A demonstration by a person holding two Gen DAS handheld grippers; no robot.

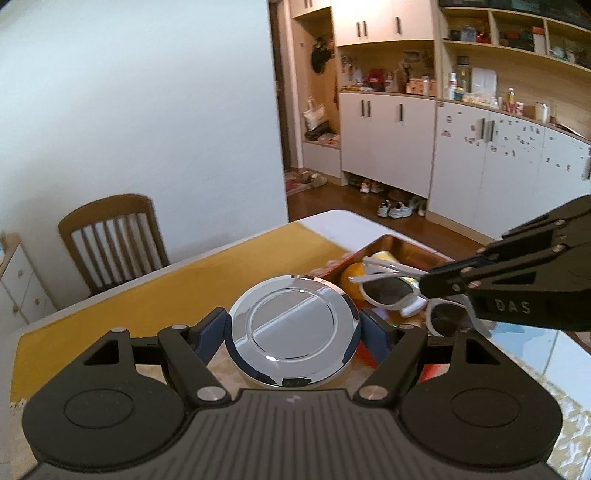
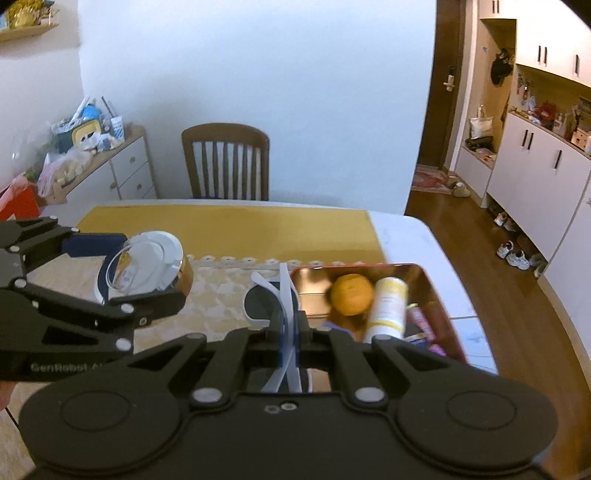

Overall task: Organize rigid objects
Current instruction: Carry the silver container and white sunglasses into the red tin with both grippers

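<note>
Setting: a lived-in home, in a dining area open to an entrance hall. A dining table [image 2: 413,236] carries a yellow cloth [image 2: 229,229]; a wooden chair [image 2: 226,162] stands at its far edge against a plain white wall. Beyond the table's right edge, white cupboards [image 1: 388,136] line the hall with cluttered shelves [image 1: 517,33] above, shoes [image 1: 395,210] on the wooden floor, and a door [image 2: 447,85] at the end.
</note>
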